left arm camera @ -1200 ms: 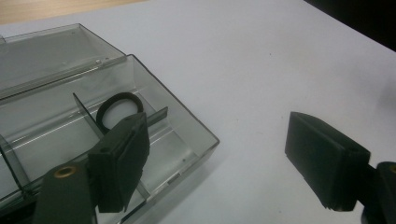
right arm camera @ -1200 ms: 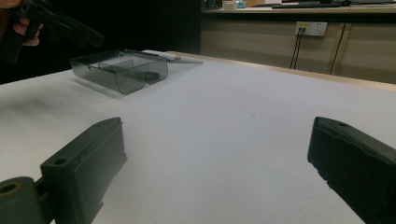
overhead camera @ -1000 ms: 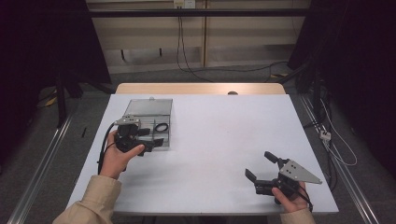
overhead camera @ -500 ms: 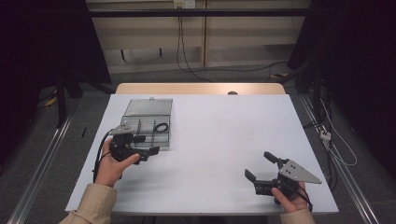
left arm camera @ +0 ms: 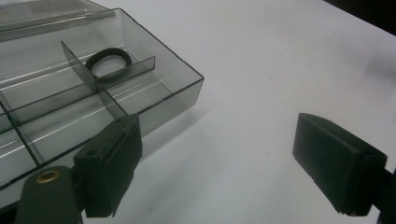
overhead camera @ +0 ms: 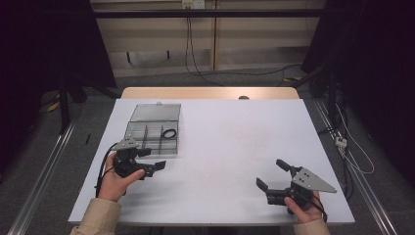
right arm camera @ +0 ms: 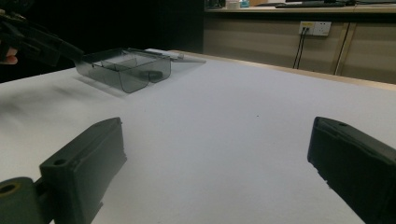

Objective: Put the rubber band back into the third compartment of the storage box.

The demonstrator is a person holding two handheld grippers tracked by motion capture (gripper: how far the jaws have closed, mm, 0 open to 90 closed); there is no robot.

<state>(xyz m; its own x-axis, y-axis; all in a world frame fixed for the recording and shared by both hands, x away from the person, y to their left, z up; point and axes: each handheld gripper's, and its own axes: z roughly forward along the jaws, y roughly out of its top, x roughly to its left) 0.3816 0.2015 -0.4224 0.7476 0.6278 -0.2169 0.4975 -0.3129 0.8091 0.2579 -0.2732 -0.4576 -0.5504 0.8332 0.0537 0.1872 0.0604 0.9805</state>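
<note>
Clear box (overhead camera: 152, 129) holds ring (overhead camera: 170, 133) (rear compt.).

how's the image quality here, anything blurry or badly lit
High view: white table evenly lit, surroundings dark. Left gripper view: clear box and black ring sharp, the near jaws soft. Right gripper view: jaws blurred, box dim but readable, the far left nearly black.

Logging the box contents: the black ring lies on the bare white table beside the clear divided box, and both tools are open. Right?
Not quite. The black ring lies inside a compartment of the clear divided plastic box, as the left gripper view shows. Both the left tool and right tool are open.
</note>
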